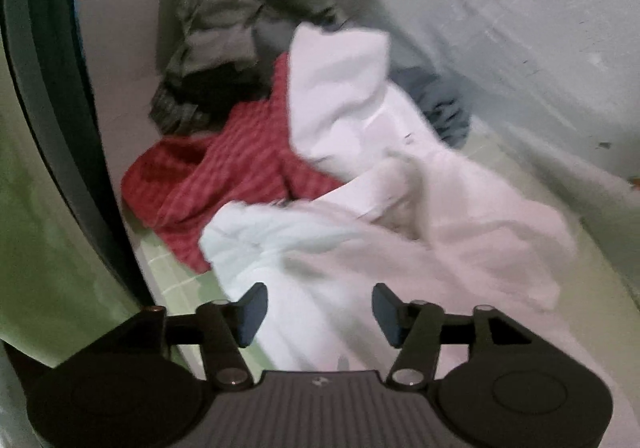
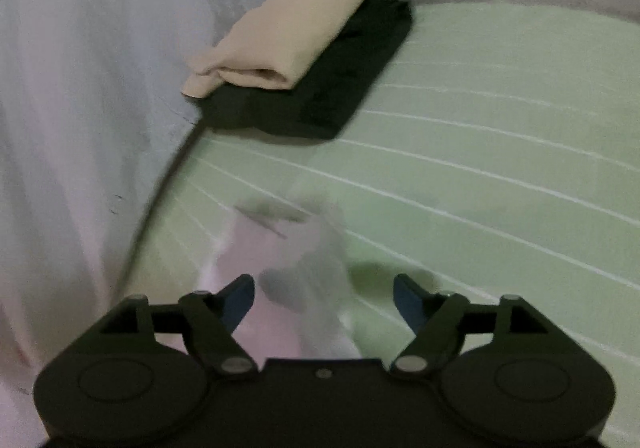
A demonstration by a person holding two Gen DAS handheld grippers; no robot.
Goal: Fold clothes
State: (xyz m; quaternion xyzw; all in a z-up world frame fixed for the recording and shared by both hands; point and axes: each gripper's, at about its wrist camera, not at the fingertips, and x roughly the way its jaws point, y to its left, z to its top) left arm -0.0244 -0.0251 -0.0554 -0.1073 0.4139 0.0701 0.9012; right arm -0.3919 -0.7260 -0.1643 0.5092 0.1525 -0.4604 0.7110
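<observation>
In the left wrist view a crumpled white garment (image 1: 360, 208) lies on the green bed sheet (image 1: 176, 272), spreading under my left gripper (image 1: 319, 314), which is open and just above the cloth. Behind it lie a red striped garment (image 1: 224, 176), a dark grey-green garment (image 1: 232, 48) and a blue-grey one (image 1: 440, 104). In the right wrist view my right gripper (image 2: 323, 302) is open over a blurred white piece of cloth (image 2: 296, 272) on the sheet (image 2: 500, 168). A folded beige garment (image 2: 288, 32) rests on a folded black garment (image 2: 320, 88) further back.
A pale quilt with small carrot prints rises along the right in the left wrist view (image 1: 540, 48) and along the left in the right wrist view (image 2: 80, 88). A dark frame (image 1: 52, 88) stands at the left. A wall is behind the bed.
</observation>
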